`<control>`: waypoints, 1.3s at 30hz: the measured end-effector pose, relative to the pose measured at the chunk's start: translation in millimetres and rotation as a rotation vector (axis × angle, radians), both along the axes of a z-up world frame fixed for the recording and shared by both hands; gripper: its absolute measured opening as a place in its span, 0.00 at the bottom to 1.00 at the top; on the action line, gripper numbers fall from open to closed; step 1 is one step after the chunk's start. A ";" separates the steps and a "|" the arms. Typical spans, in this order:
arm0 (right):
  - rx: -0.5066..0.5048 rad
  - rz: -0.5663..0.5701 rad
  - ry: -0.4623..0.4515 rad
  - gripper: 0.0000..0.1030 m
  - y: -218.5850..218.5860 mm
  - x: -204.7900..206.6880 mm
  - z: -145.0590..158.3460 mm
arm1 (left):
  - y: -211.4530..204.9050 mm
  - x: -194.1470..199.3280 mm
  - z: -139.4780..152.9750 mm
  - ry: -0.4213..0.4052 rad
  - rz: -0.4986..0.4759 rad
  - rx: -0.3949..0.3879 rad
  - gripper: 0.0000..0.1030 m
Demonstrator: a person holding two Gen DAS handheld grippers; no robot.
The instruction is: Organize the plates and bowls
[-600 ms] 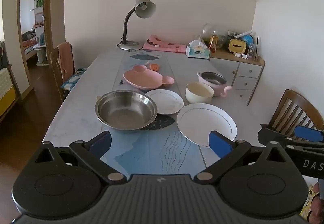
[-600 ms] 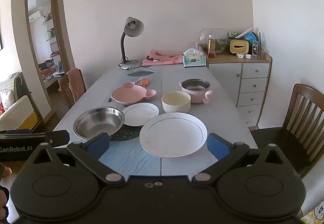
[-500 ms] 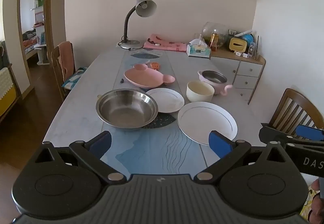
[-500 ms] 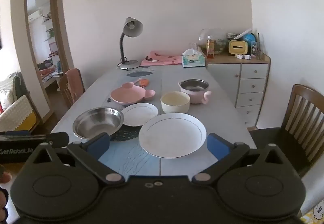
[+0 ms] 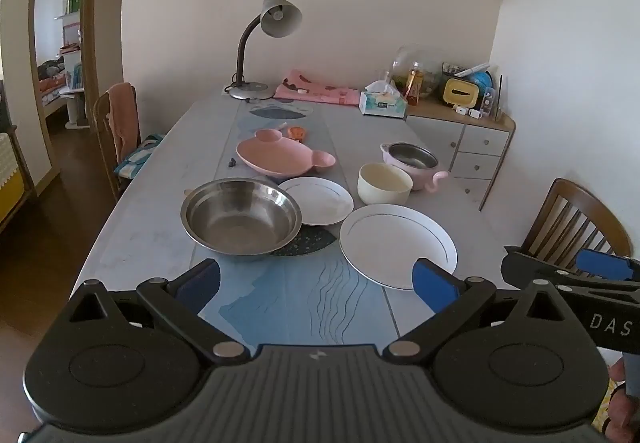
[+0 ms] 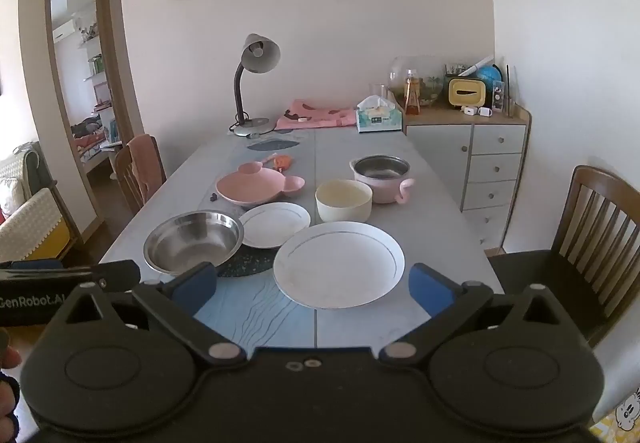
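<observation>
On the grey table (image 5: pixel 160 211) lie a steel bowl (image 5: pixel 240 217) (image 6: pixel 194 241), a small white plate (image 5: pixel 318 200) (image 6: pixel 275 223), a large white plate (image 5: pixel 396 245) (image 6: pixel 339 263), a cream bowl (image 5: pixel 384 183) (image 6: pixel 343 199), a pink mouse-shaped plate (image 5: pixel 280 159) (image 6: pixel 256 188) and a pink pot with a steel liner (image 5: pixel 412 163) (image 6: pixel 382 177). My left gripper (image 5: pixel 316 283) hangs open over the near table edge, short of the steel bowl. My right gripper (image 6: pixel 312 285) is open too, just short of the large plate. Nothing sits between either pair of fingers.
A desk lamp (image 5: pixel 272 31), folded pink cloth (image 5: pixel 320 89) and tissue box (image 5: pixel 382 105) sit at the far end. A drawer cabinet (image 6: pixel 480 159) stands right of the table. Wooden chairs flank it on the left (image 5: pixel 116 123) and right (image 6: pixel 592 227).
Both views have shifted very slightly; the dishes sit a touch higher in frame. Nothing on the table has moved and both grippers stay open.
</observation>
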State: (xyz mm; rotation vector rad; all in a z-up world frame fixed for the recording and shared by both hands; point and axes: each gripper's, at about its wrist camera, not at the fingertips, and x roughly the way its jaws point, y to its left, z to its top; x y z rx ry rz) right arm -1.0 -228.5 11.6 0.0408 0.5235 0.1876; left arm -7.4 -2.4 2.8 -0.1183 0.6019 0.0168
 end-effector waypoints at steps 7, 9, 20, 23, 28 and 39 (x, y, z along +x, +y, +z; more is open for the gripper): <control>-0.015 -0.007 0.002 1.00 1.9 -1.3 2.4 | 0.9 0.1 0.6 0.001 -0.001 -0.007 1.00; -0.015 -0.008 0.002 1.00 2.2 -0.5 2.3 | 0.3 0.3 1.7 -0.003 -0.002 -0.004 1.00; -0.015 -0.010 -0.010 1.00 2.5 -1.6 4.9 | -3.0 2.1 3.4 -0.022 -0.007 0.014 1.00; -0.017 -0.010 -0.013 1.00 2.9 -0.3 6.8 | -3.3 1.9 4.5 -0.025 -0.006 0.019 1.00; -0.028 0.001 -0.030 1.00 3.5 1.9 11.5 | -4.6 4.0 10.1 -0.040 -0.004 0.044 1.00; 0.002 0.023 0.007 0.99 7.8 19.5 26.5 | 0.5 16.8 26.7 -0.007 0.023 0.034 1.00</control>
